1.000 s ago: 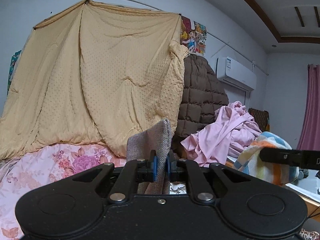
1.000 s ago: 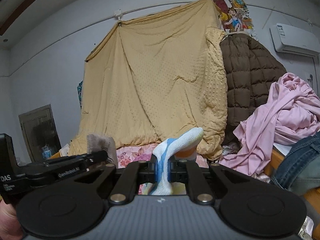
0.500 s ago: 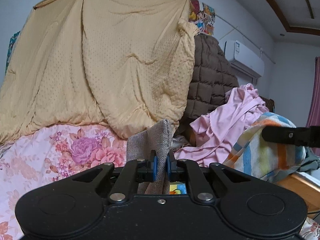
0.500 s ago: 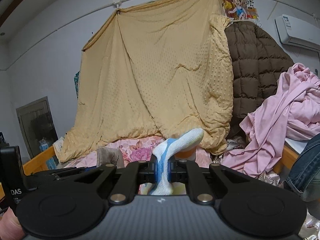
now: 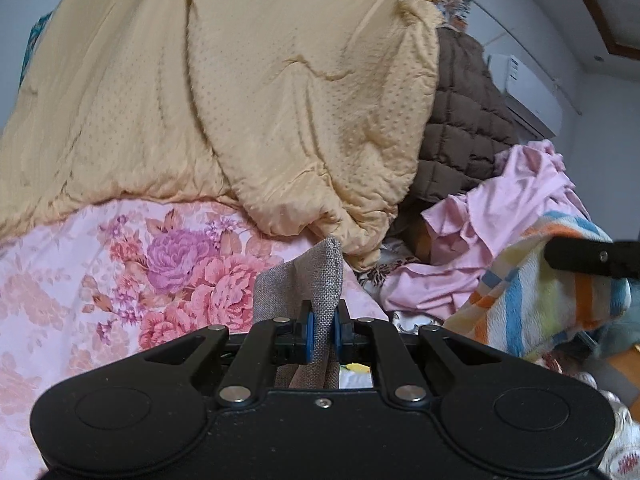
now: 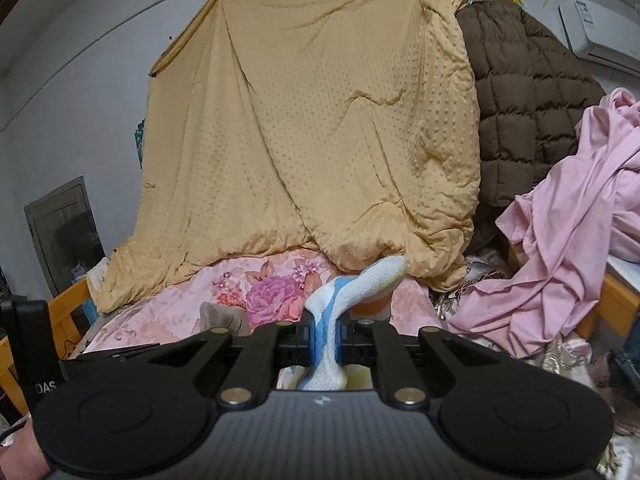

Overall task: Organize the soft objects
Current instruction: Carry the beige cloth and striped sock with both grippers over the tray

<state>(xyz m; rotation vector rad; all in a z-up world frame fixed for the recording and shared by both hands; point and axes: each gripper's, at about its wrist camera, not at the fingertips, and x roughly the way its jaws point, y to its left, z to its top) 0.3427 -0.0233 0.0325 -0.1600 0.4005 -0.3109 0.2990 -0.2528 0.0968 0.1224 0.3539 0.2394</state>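
My left gripper [image 5: 322, 330] is shut on a grey woven cloth [image 5: 316, 276] whose corner stands up between the blue pads. My right gripper [image 6: 325, 334] is shut on a striped fleece towel [image 6: 360, 284], white and blue with orange, which hangs below the jaws. The same striped towel [image 5: 532, 296] shows at the right of the left wrist view with the right gripper's black finger across it. The grey cloth [image 6: 222, 316] shows low left in the right wrist view. Both grippers are held above a bed with a pink floral cover [image 5: 120, 264].
A yellow dotted blanket [image 6: 320, 128] hangs on the wall behind the bed. A brown quilted jacket [image 6: 528, 100] hangs to its right. A pile of pink fabric [image 6: 568, 248] lies at the right. A wooden bed rail [image 6: 68, 300] runs along the left.
Both grippers have moved forward and down toward the bed, each keeping hold of its cloth. The floral cover and hanging blanket now look closer and larger.
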